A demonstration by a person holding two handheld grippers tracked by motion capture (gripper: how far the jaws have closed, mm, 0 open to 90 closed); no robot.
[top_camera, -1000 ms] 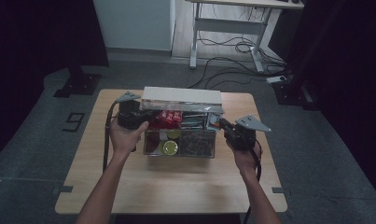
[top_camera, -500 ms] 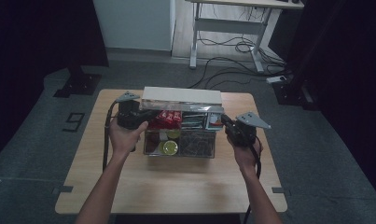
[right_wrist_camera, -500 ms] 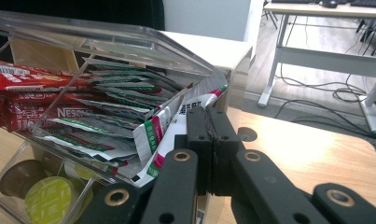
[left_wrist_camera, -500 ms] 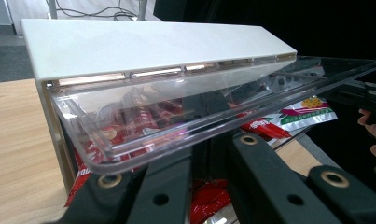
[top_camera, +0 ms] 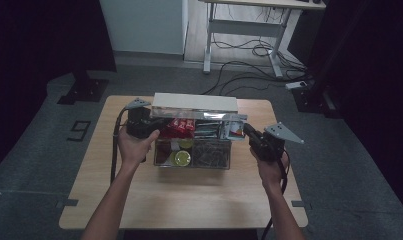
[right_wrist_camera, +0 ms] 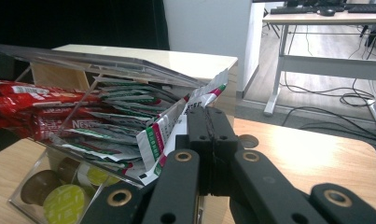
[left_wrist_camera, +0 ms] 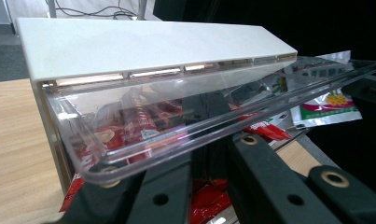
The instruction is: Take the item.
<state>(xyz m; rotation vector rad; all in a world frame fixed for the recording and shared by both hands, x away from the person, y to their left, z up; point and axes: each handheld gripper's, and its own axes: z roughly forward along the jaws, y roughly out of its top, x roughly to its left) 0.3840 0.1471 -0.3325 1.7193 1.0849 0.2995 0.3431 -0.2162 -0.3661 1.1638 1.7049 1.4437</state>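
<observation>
Clear snack box on the table, lid propped up

The box (top_camera: 193,150) sits mid-table (top_camera: 139,200). Left gripper (top_camera: 150,121) pinches the clear lid's (left_wrist_camera: 185,116) edge, holding it raised. Right gripper (right_wrist_camera: 209,122) is clamped on a green-and-white packet (right_wrist_camera: 164,133) at the box's right end.
</observation>
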